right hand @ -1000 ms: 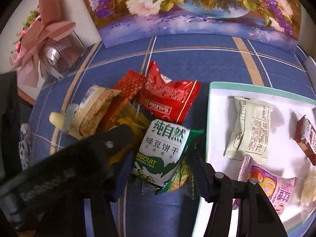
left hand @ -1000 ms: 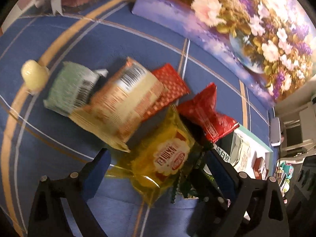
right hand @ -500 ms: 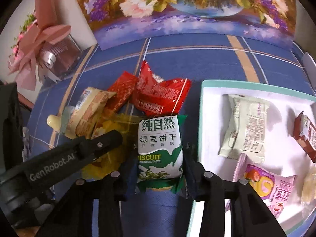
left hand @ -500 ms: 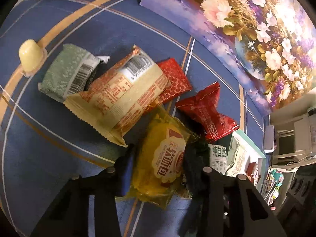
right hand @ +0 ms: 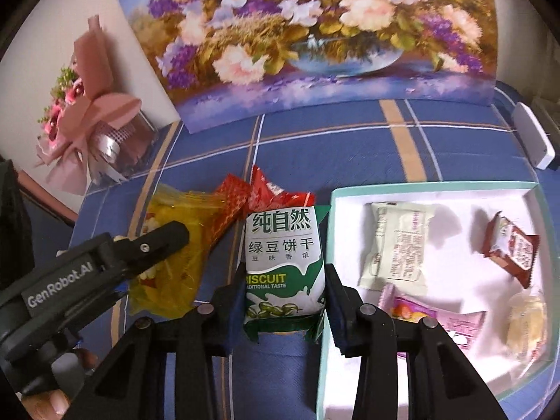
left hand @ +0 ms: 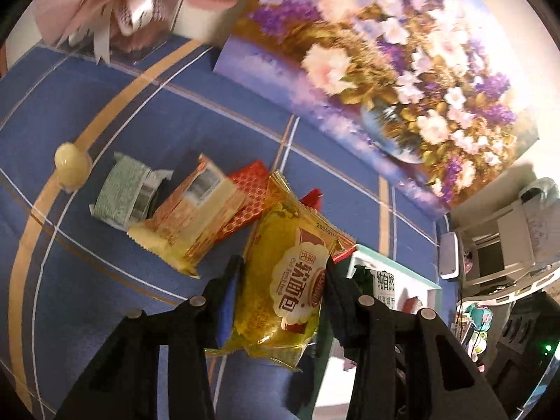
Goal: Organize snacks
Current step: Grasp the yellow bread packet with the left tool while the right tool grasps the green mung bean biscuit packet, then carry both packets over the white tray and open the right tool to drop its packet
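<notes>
My left gripper (left hand: 283, 276) is shut on a yellow bread packet (left hand: 290, 280), held clear above the blue cloth. My right gripper (right hand: 283, 290) is shut on a green and white biscuit packet (right hand: 281, 255), lifted just left of the white tray (right hand: 437, 189). The left gripper (right hand: 140, 248) also shows in the right wrist view, with the yellow packet (right hand: 175, 262) in it. On the cloth remain an orange-cream packet (left hand: 192, 220), a pale green packet (left hand: 126, 189), a flat red packet (left hand: 245, 199), a red crinkled packet (right hand: 273, 192) and a small yellow jelly cup (left hand: 71, 164).
The tray holds a pale green packet (right hand: 399, 245), a brown one (right hand: 511, 248), a pink one (right hand: 437, 318) and a clear-wrapped sweet (right hand: 528, 318). A flower painting (right hand: 315, 35) leans at the back. A pink bouquet (right hand: 91, 119) stands at the back left. A white device (right hand: 533, 136) lies at the cloth's right edge.
Both grippers closed on their packets, the left on the yellow bread, the right on the green biscuit, and both have risen with them off the cloth.
</notes>
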Demonstrator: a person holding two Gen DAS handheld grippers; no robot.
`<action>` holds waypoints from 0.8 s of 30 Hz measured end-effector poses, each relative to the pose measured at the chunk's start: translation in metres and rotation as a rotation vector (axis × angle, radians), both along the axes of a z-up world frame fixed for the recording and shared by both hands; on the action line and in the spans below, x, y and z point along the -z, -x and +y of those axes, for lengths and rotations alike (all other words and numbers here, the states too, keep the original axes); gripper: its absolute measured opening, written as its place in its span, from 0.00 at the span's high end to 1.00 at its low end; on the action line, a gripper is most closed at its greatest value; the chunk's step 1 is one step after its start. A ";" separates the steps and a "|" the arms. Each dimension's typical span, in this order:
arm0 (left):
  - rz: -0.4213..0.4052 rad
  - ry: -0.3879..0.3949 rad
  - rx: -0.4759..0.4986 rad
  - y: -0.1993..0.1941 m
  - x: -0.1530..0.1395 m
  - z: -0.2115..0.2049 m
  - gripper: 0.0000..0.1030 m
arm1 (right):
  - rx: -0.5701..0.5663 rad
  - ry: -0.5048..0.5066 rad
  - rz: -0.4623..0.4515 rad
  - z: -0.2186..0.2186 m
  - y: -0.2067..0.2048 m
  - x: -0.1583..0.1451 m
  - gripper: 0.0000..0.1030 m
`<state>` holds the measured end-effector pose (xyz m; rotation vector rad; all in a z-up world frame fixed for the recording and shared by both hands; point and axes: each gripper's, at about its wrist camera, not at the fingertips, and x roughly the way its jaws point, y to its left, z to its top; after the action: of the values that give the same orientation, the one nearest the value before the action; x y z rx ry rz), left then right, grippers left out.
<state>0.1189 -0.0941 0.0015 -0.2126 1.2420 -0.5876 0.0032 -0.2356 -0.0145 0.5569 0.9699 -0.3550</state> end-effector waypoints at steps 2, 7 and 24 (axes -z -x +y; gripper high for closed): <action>-0.016 0.003 0.011 0.003 -0.007 -0.005 0.56 | 0.011 -0.003 -0.006 -0.005 0.004 -0.004 0.58; -0.039 0.018 0.045 0.013 -0.019 -0.021 0.56 | 0.052 -0.021 -0.022 -0.021 0.013 -0.011 0.58; -0.102 -0.019 0.218 0.067 -0.036 -0.087 0.56 | 0.276 -0.082 -0.038 -0.100 0.083 -0.003 0.58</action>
<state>0.0522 -0.1814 0.0373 -0.0311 1.1793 -0.7650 -0.0793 -0.3358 -0.0119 0.7732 0.8752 -0.5510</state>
